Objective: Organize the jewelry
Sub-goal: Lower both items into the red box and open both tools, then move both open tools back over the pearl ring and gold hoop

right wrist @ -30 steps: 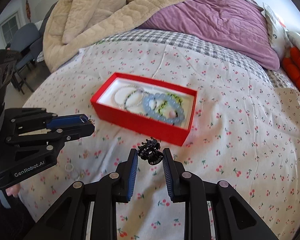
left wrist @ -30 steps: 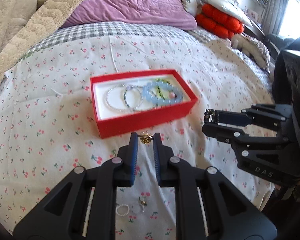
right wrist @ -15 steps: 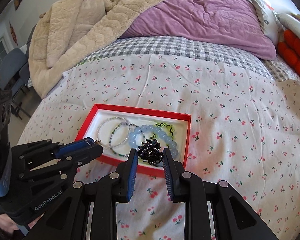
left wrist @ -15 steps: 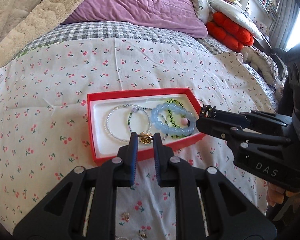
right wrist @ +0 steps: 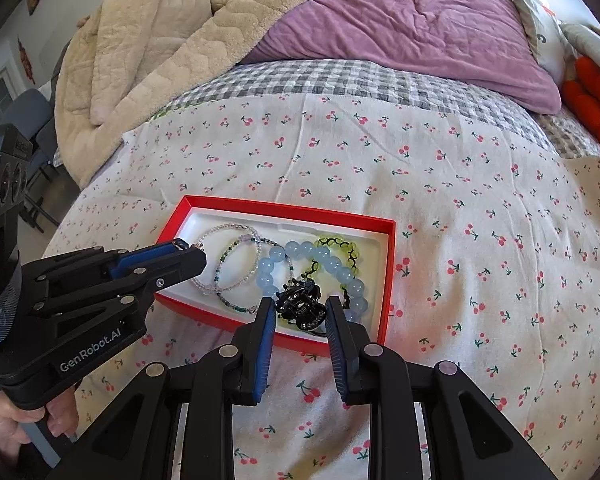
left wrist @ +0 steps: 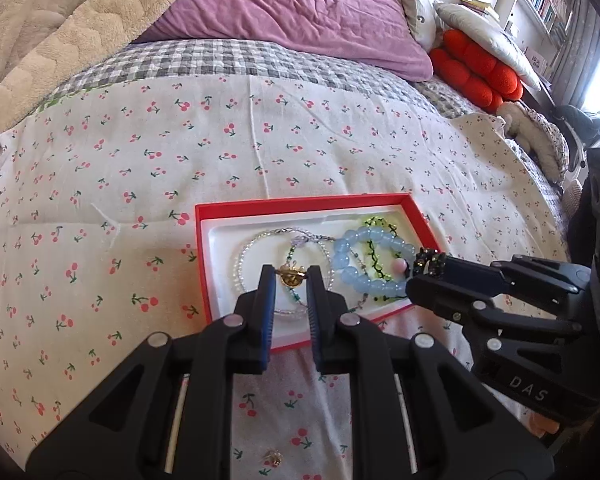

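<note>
A red box [left wrist: 300,203] with a white lining lies on the cherry-print sheet. Inside it are a clear bead bracelet [left wrist: 244,256], a green-beaded one, a chunky blue bead bracelet [left wrist: 342,248] and a yellow-green and black one [left wrist: 376,226]. My left gripper [left wrist: 291,276] hangs over the box's near left part, shut on a small gold piece of jewelry [left wrist: 290,279]. My right gripper [right wrist: 299,309] is above the box's near right part [right wrist: 384,280], shut on a black hair claw clip [right wrist: 296,300]. The two grippers sit side by side.
A small gold earring [left wrist: 274,458] lies on the sheet in front of the box. A beige blanket [right wrist: 160,40] and a purple duvet [right wrist: 400,20] are piled behind. Red cushions [left wrist: 476,72] sit at the far right. A hand [right wrist: 16,428] holds the left gripper's grip.
Both grippers have moved forward together from the sheet in front of the box to above its near half. Each still holds its piece.
</note>
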The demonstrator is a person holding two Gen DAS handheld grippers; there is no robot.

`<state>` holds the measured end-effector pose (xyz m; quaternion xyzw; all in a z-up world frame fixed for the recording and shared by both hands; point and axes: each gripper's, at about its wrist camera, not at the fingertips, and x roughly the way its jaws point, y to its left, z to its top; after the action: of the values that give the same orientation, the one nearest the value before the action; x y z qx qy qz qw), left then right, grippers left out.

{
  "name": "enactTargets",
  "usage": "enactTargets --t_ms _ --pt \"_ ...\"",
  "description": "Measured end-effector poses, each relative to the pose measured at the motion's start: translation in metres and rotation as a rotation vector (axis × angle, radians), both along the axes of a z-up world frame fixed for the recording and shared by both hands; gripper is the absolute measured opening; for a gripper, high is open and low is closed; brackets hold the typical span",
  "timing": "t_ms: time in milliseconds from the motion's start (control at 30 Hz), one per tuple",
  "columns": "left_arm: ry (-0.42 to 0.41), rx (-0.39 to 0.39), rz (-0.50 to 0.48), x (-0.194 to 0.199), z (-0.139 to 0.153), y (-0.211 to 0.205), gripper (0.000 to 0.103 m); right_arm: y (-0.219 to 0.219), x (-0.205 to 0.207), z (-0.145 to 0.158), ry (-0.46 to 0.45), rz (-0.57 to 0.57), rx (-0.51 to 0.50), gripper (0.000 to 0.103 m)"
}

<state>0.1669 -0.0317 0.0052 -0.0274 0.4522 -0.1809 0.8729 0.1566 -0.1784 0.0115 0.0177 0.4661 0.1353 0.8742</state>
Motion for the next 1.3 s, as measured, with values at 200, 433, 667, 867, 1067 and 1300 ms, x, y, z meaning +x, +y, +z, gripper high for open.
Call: enactTargets --t_ms 200,433,667,867,1067,1300 --pt "-0.005 0.005 -0.009 0.002 -0.001 -0.003 0.017 -0.005 0.002 -0.002 0.006 -0.010 0.010 0.026" --pt "-0.030 0.024 -0.014 -0.002 0.002 -0.006 0.019 -0.004 0.000 0.000 -0.013 0.010 0.017 0.026" --pt "-0.052 0.046 -0.006 -0.013 0.012 -0.003 0.055 -0.004 -0.004 0.006 0.000 0.030 0.027 0.033" --pt "-0.056 0.061 0.011 -0.027 0.022 0.009 0.074 -0.010 -0.016 0.019 -0.048 0.016 0.045 0.067" --pt "-0.012 0.083 0.048 -0.048 0.024 0.026 0.084 -0.012 -0.035 0.022 -0.051 0.008 0.025 0.072" --pt "-0.002 0.118 0.092 -0.078 0.024 0.048 0.098 -0.005 -0.065 0.017 -0.035 0.024 -0.028 0.077"
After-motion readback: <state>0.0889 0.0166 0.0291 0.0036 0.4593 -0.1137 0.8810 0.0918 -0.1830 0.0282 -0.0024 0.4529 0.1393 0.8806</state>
